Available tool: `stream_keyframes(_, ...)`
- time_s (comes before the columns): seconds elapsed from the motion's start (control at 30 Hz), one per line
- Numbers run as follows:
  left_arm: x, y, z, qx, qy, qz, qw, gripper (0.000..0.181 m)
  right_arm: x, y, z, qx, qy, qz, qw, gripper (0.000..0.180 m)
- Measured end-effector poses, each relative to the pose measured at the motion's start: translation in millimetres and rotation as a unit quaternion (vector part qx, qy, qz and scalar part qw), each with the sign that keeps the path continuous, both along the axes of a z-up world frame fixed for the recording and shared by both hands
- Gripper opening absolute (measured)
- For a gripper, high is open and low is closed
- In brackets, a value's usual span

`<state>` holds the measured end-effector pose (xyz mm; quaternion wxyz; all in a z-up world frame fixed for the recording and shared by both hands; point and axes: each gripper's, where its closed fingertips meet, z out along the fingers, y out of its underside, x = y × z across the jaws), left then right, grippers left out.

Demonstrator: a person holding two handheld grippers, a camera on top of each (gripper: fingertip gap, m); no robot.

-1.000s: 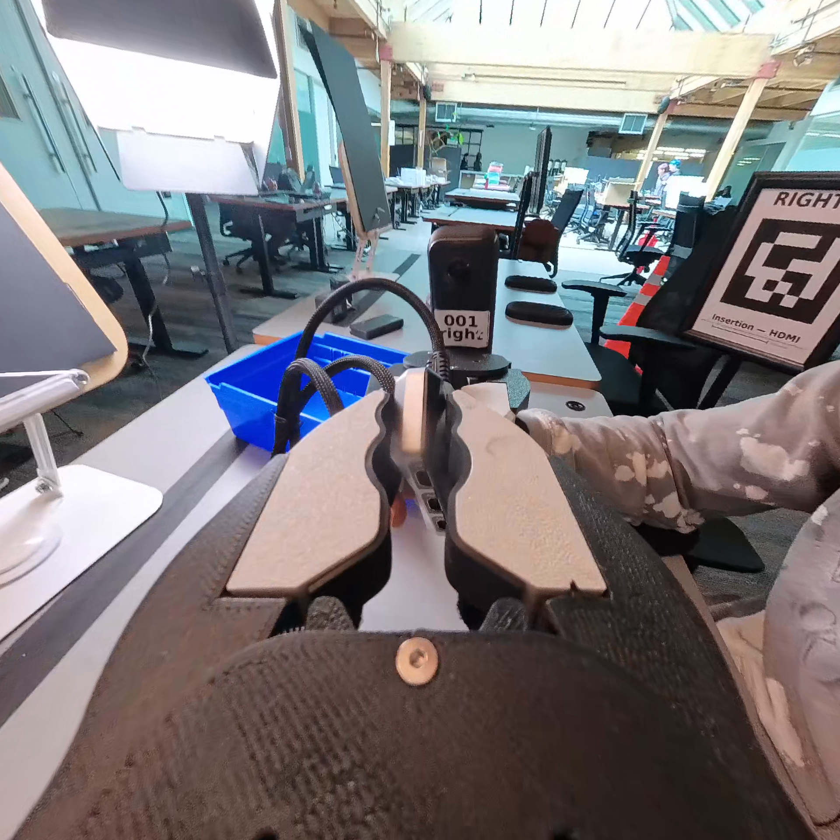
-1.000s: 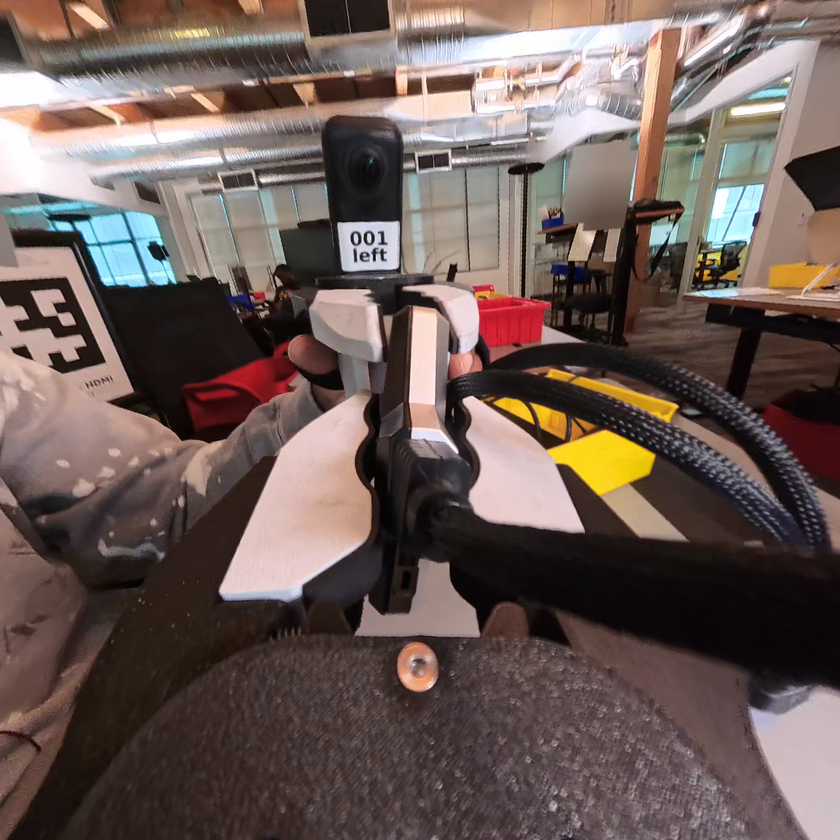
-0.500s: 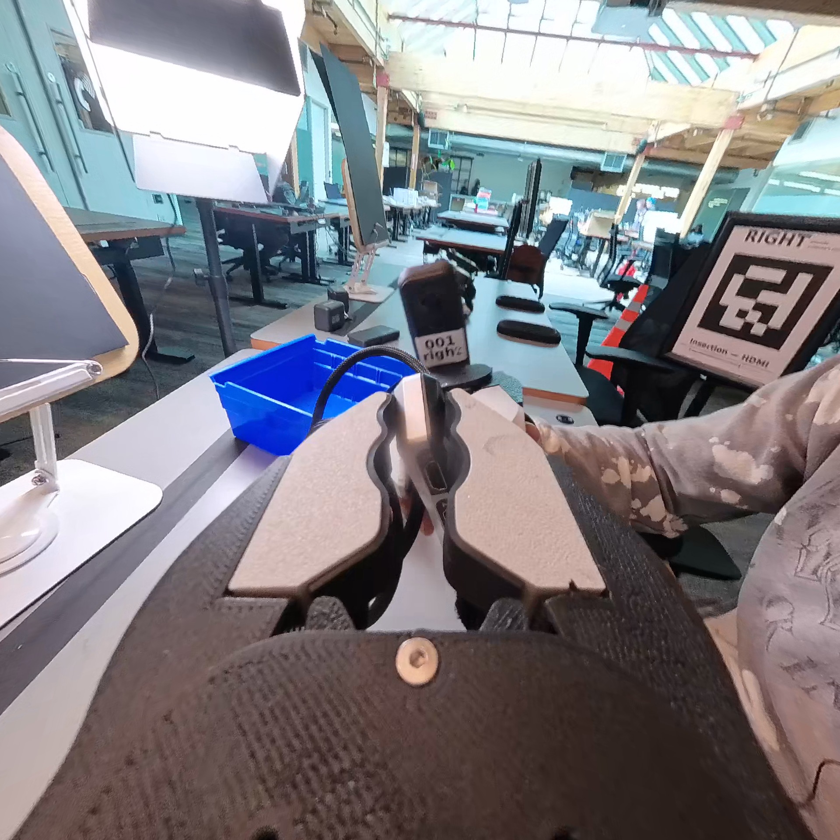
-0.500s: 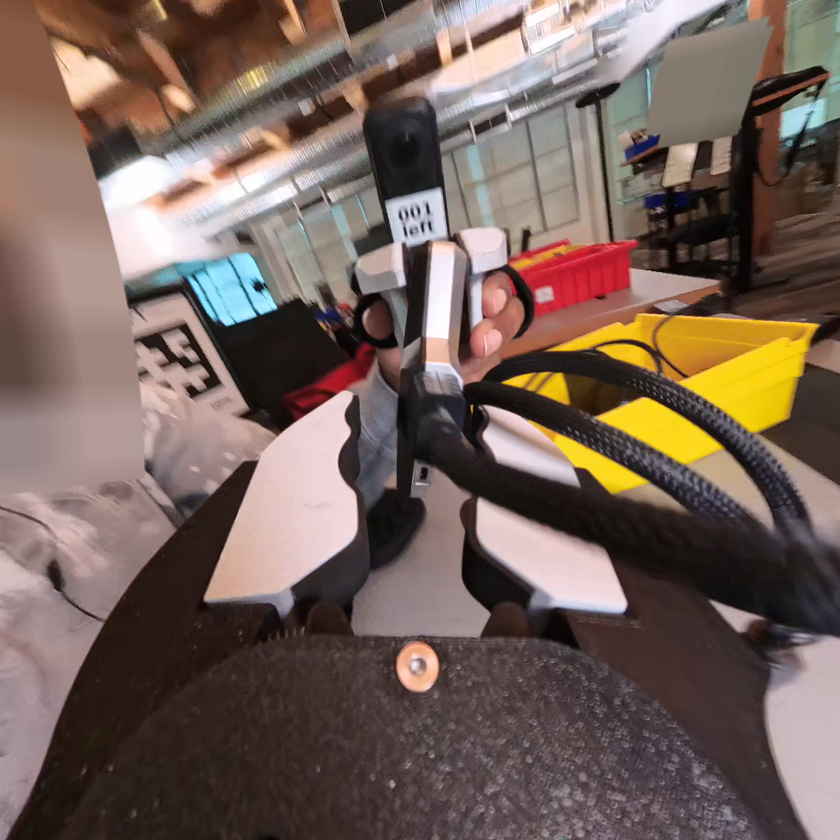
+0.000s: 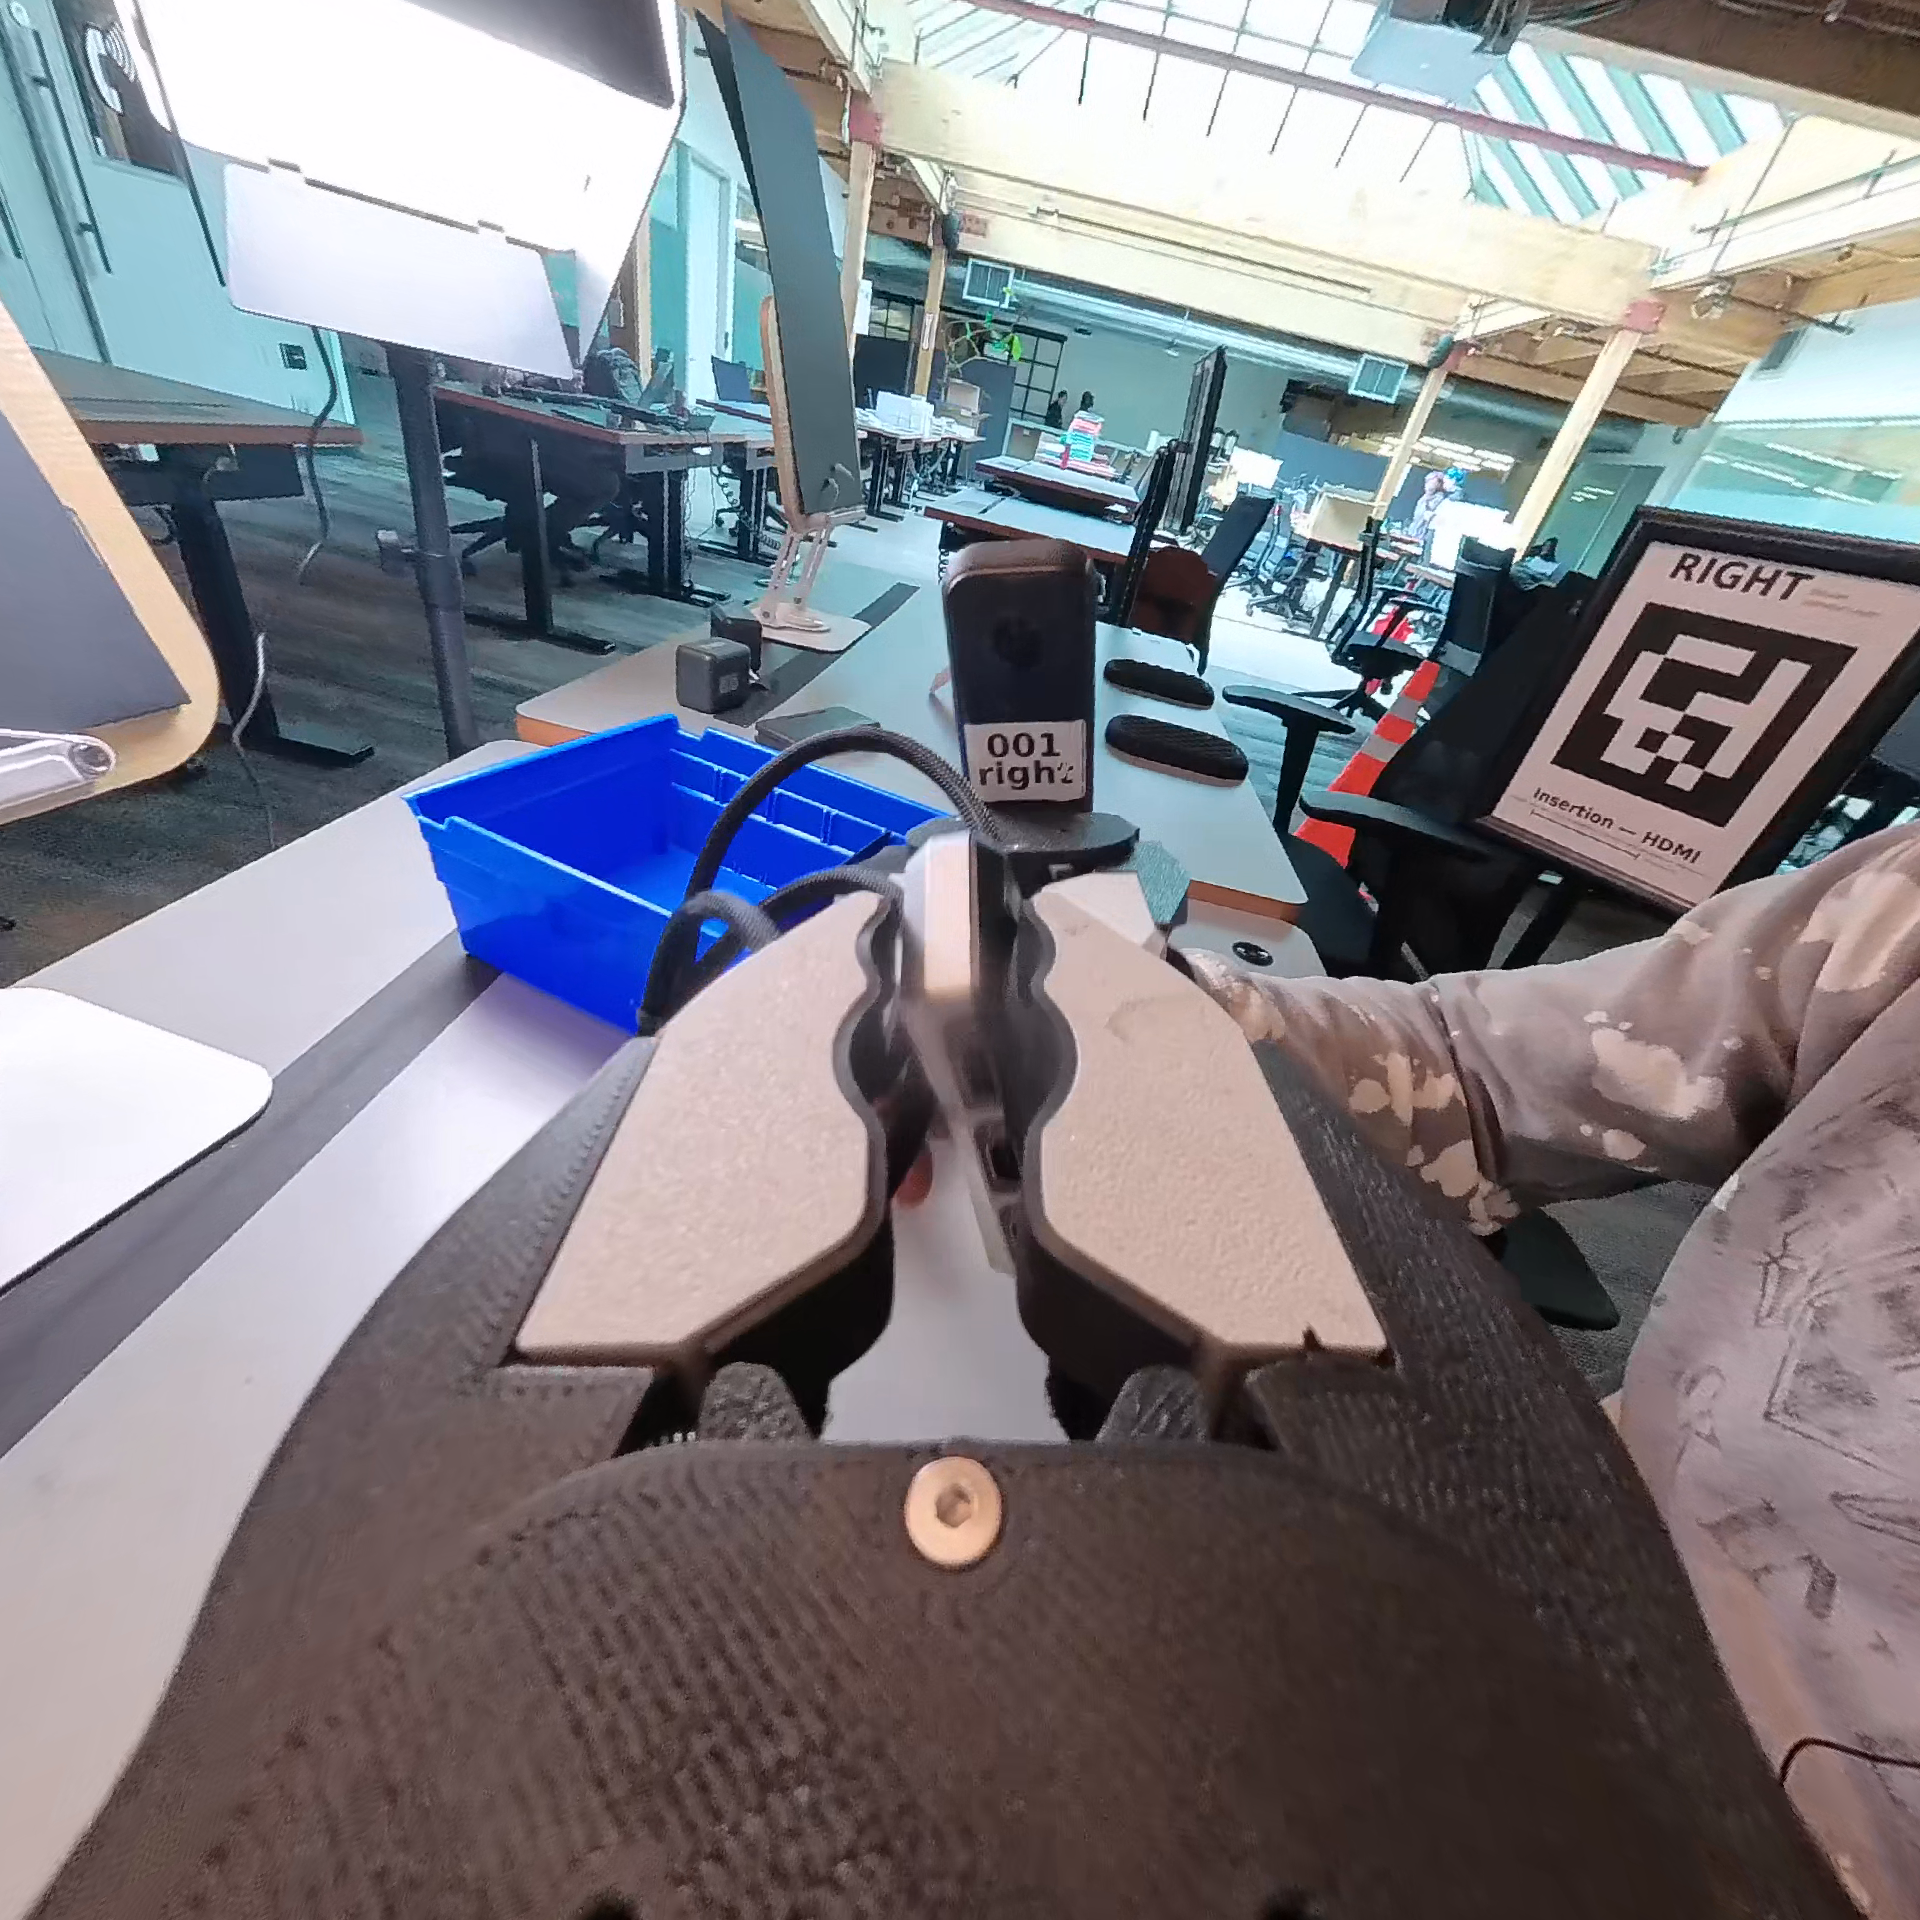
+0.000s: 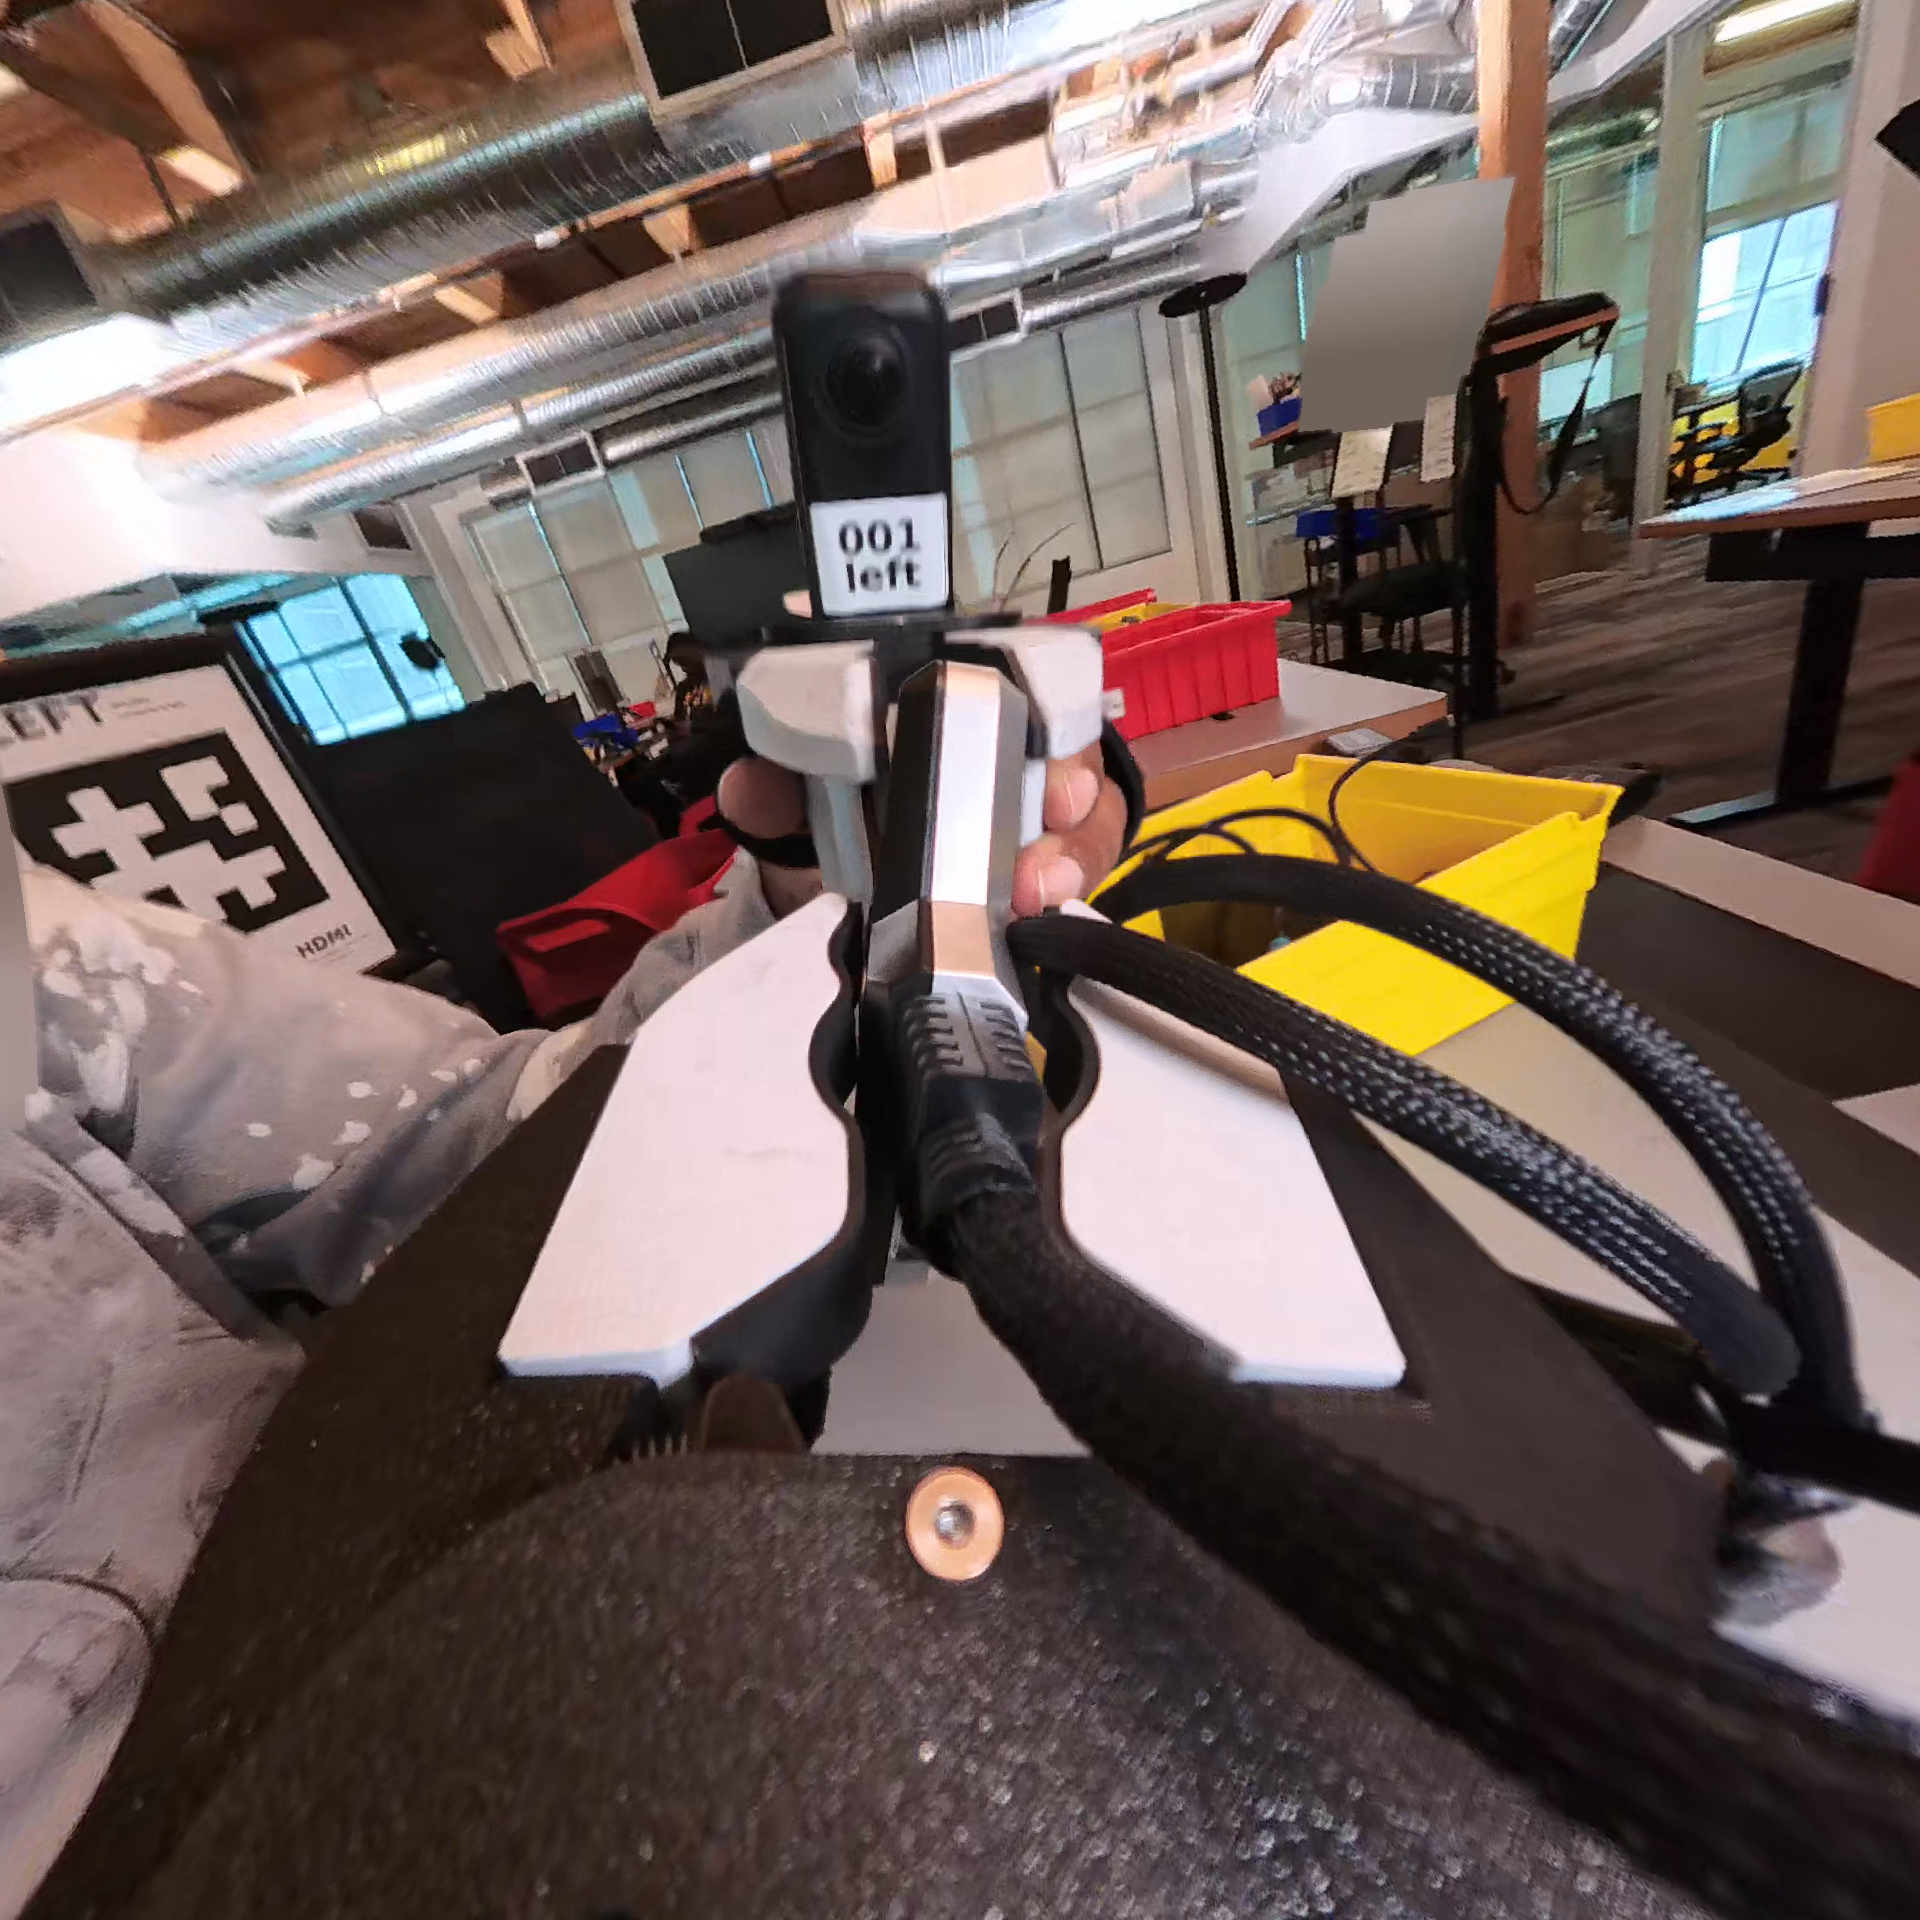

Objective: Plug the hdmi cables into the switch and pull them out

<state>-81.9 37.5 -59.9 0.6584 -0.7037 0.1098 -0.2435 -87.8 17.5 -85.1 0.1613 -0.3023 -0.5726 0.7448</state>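
Observation:
My left gripper point(image 5: 961, 925) is shut on the switch point(image 5: 940, 935), a thin silver and black slab held edge-on above the grey table point(image 5: 312, 935). My right gripper point(image 6: 956, 935) is shut on a black HDMI plug point(image 6: 966, 1049) that meets the near end of the switch point(image 6: 961, 790). Thick braided black cables point(image 6: 1455, 1122) loop away to the right. From the left wrist view the cables point(image 5: 831, 753) arch over the switch, and the right gripper's finger point(image 5: 1101, 904) shows just behind it. From the right wrist view the left gripper point(image 6: 940, 707) shows beyond the switch.
A blue bin point(image 5: 582, 862) stands on the table beyond my left gripper, a white stand base point(image 5: 83, 1091) at its left. A yellow bin point(image 6: 1455, 862) with wires sits behind the cables, a red bin point(image 6: 1195, 655) farther back. A person's speckled sleeve point(image 5: 1558, 1039) reaches in from the right.
Half a second ago my right gripper's fingers stood wider apart around the plug; now they press on it again. Both grippers tilted and shifted slightly; the left kept its hold on the switch.

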Motion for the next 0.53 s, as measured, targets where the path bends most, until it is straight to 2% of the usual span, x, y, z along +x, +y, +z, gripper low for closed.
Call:
stream_keyframes(0.07, -10, -1, -1, -0.002, 0.006, 0.02, 1.0, 0.04, 2, 11, 14, -0.045, 0.011, -0.009, 0.999, 0.031)
stream_keyframes(0.1, -16, -3, 2, 0.0, 0.007, 0.032, 0.999, 0.042, 3, 17, 20, -0.066, 0.016, -0.014, 0.998, 0.031)
stream_keyframes(0.23, -59, -22, 11, 0.009, 0.038, 0.125, 0.991, 0.04, 14, 41, 42, -0.102, 0.039, -0.024, 0.994, 0.032)
stream_keyframes(0.4, -117, -54, 14, 0.003, 0.056, 0.261, 0.964, 0.033, 30, 52, 55, -0.109, 0.067, 0.002, 0.992, 0.031)
stream_keyframes(0.53, -110, -51, 10, -0.002, 0.045, 0.242, 0.969, 0.031, 36, 60, 55, -0.154, 0.067, 0.046, 0.985, 0.031)
